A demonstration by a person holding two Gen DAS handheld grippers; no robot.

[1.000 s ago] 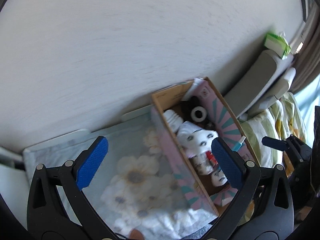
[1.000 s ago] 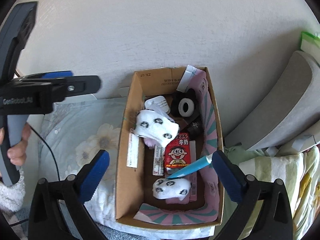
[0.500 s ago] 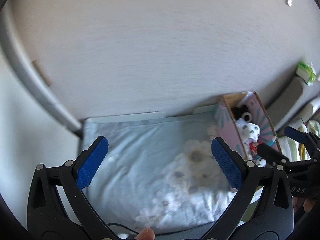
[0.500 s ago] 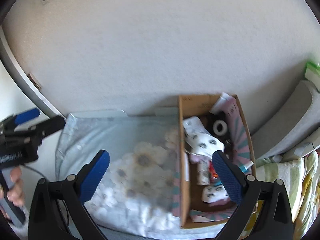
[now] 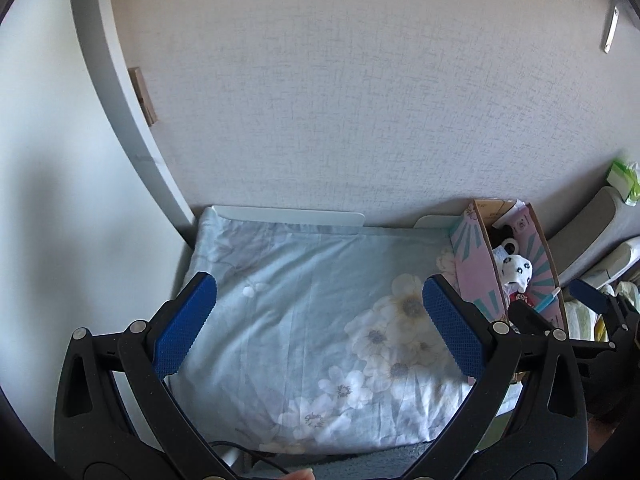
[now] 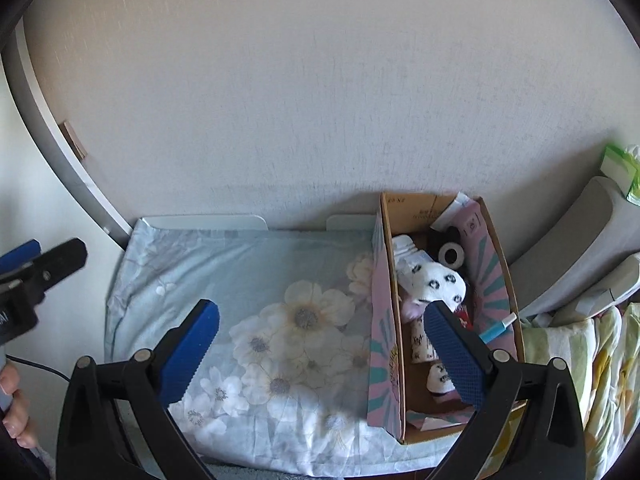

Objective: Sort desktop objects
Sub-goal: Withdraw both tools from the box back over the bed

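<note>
A cardboard box [image 6: 388, 280] with pink patterned sides stands at the right end of a table covered by a light blue floral cloth [image 6: 248, 280]. In it lie white spotted socks [image 6: 434, 280], a black tape roll [image 6: 450, 254], a red carton and a blue pen [image 6: 496, 330]. The box also shows in the left wrist view [image 5: 476, 276]. My right gripper [image 6: 320, 344] is open and empty, above the cloth and the box's left wall. My left gripper [image 5: 318, 324] is open and empty above the cloth, left of the box.
A pale wall [image 6: 300, 100] runs right behind the table. Grey cushions [image 6: 576, 248] and a green tissue pack [image 6: 620, 172] sit to the right, with striped bedding [image 6: 572, 360] below. A grey door frame [image 5: 116, 92] stands at the left.
Both grippers have pulled back and up from the box; the view widened from close over the box to the whole cloth-covered table. The left gripper swung left. Both stayed open and empty.
</note>
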